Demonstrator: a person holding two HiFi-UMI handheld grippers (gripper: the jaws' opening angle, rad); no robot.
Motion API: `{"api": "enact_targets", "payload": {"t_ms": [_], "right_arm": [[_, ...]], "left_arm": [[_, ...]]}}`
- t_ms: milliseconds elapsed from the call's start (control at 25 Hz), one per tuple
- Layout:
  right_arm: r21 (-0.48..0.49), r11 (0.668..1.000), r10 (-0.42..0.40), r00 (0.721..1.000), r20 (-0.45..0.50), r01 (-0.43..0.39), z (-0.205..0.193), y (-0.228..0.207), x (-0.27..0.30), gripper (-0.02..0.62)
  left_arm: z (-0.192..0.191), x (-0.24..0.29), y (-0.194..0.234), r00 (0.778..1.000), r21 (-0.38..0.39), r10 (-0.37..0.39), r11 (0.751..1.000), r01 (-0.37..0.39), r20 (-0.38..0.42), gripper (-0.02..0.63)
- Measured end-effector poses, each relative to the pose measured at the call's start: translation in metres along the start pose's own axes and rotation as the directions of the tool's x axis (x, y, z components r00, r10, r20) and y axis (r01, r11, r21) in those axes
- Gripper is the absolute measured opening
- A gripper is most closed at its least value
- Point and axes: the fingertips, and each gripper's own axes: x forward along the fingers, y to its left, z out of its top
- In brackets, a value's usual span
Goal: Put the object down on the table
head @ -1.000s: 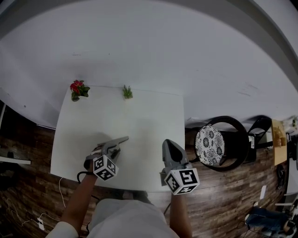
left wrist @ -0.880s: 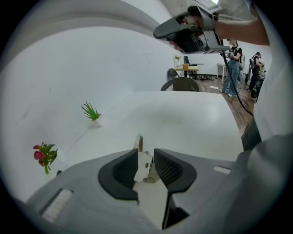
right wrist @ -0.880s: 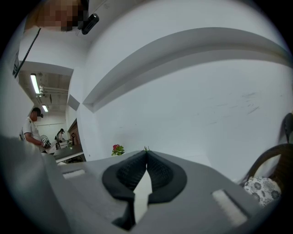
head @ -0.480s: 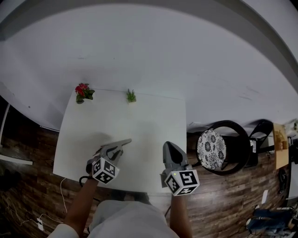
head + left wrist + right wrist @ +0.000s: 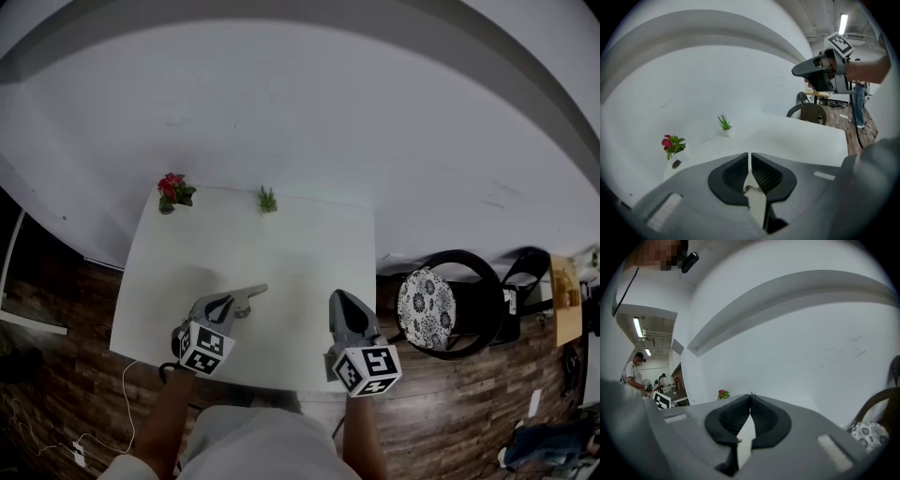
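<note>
Forearms reach out low over the table [image 5: 281, 239].
The left tool [image 5: 255, 291] points rightward, jaws closing on nothing; the right tool [image 5: 339, 298] points ahead, pressed together, empty; red flower [image 5: 173, 190] and green plant [image 5: 268, 199] stand at the far edge.

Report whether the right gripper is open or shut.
Shut. The right gripper shows its fingers meeting at the tips, with nothing between them.

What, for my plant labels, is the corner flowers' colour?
Red; the flowers show best in the left gripper view.
</note>
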Motion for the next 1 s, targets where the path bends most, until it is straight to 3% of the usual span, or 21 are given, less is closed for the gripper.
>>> {"api": "enact_targets", "payload": {"t_ms": [560, 800, 1000], "right_arm": [[-0.013, 1.0, 0.0, 1.0, 0.004, 0.001, 0.003, 0.001, -0.007, 0.003], [-0.023, 1.0, -0.008, 1.0, 0.005, 0.009, 0.005, 0.001, -0.013, 0.003], [-0.03, 0.999, -0.018, 1.0, 0.003, 0.019, 0.004, 0.0, -0.02, 0.003]], "left_arm": [[0.024, -0.042, 0.035, 0.986, -0.108, 0.126, 0.987, -0.115, 0.104, 0.009], [0.039, -0.062, 0.053, 0.969, -0.202, 0.172, 0.97, -0.135, 0.179, 0.009], [0.057, -0.083, 0.064, 0.952, -0.199, 0.205, 0.967, -0.16, 0.228, 0.009]]}}
